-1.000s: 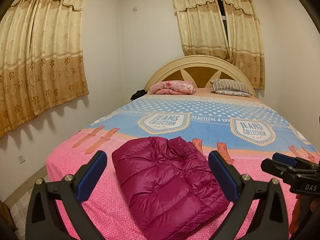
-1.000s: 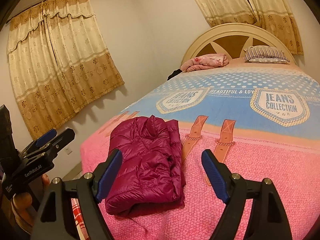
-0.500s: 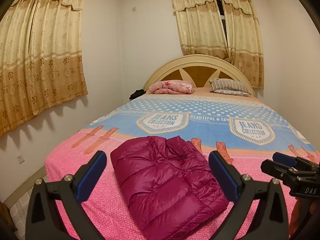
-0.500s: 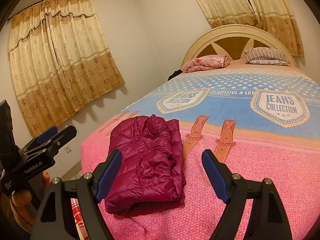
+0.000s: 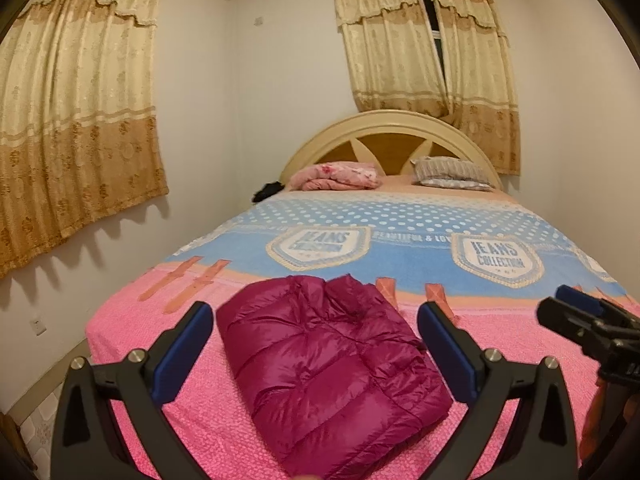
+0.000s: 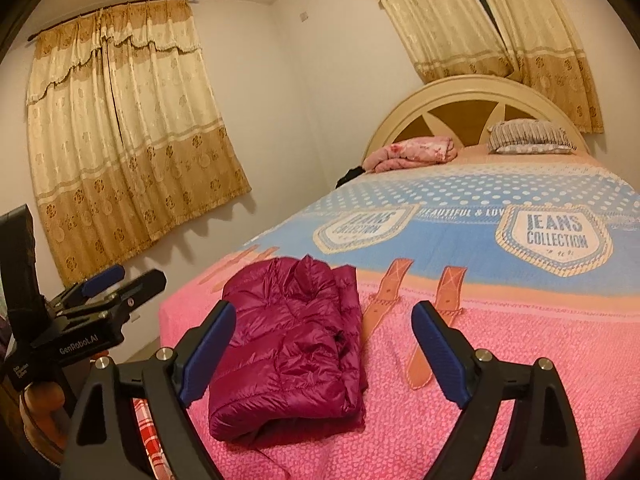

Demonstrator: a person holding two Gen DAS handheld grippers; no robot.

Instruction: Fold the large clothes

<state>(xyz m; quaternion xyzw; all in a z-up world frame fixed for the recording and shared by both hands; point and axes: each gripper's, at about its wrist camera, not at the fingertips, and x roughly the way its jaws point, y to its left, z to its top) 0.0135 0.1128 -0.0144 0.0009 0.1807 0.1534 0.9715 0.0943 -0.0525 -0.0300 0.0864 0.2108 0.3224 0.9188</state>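
**1 folded jacket on the bed, both grippers held off it**

There is 1 magenta puffer jacket (image 5: pixel 328 364), folded into a compact bundle and lying on the near pink end of the bed cover (image 5: pixel 500 332), toward its left side. On the far end of the bed sit 1 rolled pink blanket (image 5: pixel 336 176) on the left and 1 striped pillow (image 5: pixel 452 170) on the right, both against the arched headboard (image 5: pixel 384 124). A small dark item (image 5: pixel 269 190) lies at the far left edge of the mattress. 2 sets of gold curtains hang in the room: 1 on the left wall (image 5: pixel 76 120) and 1 behind the headboard (image 5: pixel 428 40).

2 grippers are in play. The left gripper (image 5: pixel 316 350) hovers above the near edge of the bed, jaws released and spread wide, with the jacket seen between the blue pads but not touched. The right gripper (image 6: pixel 322 350) hovers to the right of it, jaws also released; they have just been opening wider, with nothing pinched between them, only the jacket's right edge and bare cover in view beyond.

Compared with 1 second earlier, the jacket lies in the same spot with the same folds, the left gripper looks unmoved, and the right view has tilted slightly, showing more of the left wall curtain and ceiling.
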